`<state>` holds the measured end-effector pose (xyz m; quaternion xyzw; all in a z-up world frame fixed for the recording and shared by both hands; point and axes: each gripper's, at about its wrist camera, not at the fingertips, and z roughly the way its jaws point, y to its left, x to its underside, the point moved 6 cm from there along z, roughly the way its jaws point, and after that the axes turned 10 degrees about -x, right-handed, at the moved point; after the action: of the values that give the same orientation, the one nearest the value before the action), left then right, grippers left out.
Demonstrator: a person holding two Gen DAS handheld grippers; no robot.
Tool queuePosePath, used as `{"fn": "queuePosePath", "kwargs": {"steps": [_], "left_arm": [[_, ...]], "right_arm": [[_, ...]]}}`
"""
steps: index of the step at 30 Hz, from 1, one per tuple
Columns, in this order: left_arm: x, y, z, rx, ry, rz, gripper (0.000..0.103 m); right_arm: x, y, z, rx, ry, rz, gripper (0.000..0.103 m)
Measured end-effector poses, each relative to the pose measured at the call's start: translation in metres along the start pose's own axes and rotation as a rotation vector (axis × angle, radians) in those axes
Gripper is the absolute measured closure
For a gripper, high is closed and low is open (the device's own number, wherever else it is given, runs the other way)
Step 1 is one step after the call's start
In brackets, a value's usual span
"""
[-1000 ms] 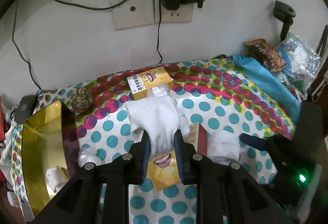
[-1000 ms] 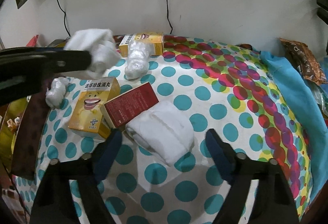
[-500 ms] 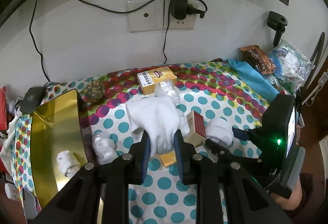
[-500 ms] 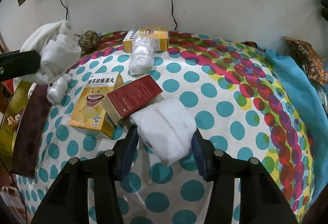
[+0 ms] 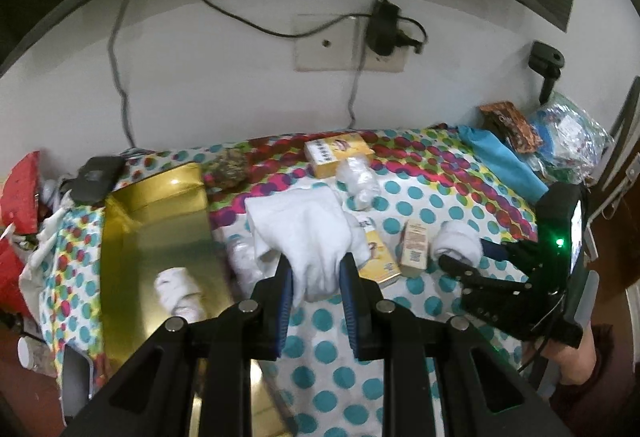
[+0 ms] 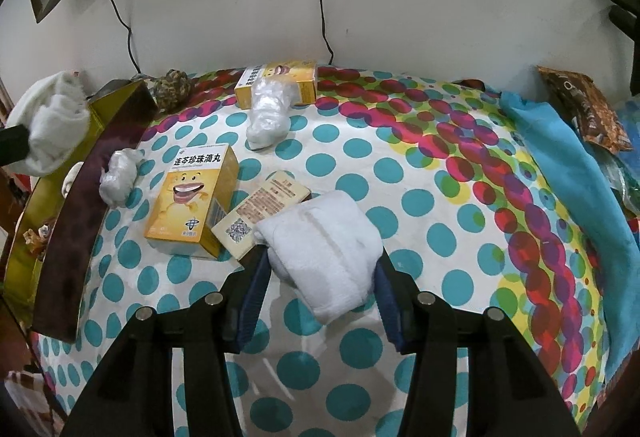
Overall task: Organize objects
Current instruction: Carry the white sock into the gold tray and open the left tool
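Left tool (image 5: 316, 279) is clenched on a white cloth (image 5: 308, 233), held up over the counter (image 6: 440, 197) — the gold box (image 5: 160, 221) sits just to its left, nearer this hand than the other. Right tool (image 6: 318, 279) has just been closing and now squeezes a folded white towel (image 6: 324, 241) lying on the counter, long side pointing toward the tool — beside a small red box (image 6: 260, 217).

Yellow box (image 6: 192, 201) front reads 连芩珍珠滴丸, QR code on small box (image 6: 260, 213)
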<state>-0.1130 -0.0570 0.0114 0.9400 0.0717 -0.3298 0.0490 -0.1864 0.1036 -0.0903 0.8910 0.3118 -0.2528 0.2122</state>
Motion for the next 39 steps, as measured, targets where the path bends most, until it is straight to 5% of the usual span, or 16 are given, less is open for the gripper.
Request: {"fn": "queuePosePath", "kwargs": {"steps": [9, 18, 26, 39], "left_arm": [[0.008, 0.068, -0.015, -0.123, 0.009, -0.054, 0.080], [0.012, 0.122, 0.006, -0.170, 0.043, -0.109, 0.080], [0.032, 0.136, 0.049, -0.171, 0.134, -0.141, 0.080], [0.041, 0.135, 0.068, -0.155, 0.166, -0.148, 0.074]], "right_arm": [[0.002, 0.004, -0.016, -0.005, -0.017, 0.006, 0.055], [0.000, 0.024, -0.039, -0.002, -0.039, -0.028, 0.055], [-0.001, 0.046, -0.052, -0.008, -0.046, -0.054, 0.055], [-0.009, 0.089, -0.055, -0.031, -0.033, -0.126, 0.055]]}}
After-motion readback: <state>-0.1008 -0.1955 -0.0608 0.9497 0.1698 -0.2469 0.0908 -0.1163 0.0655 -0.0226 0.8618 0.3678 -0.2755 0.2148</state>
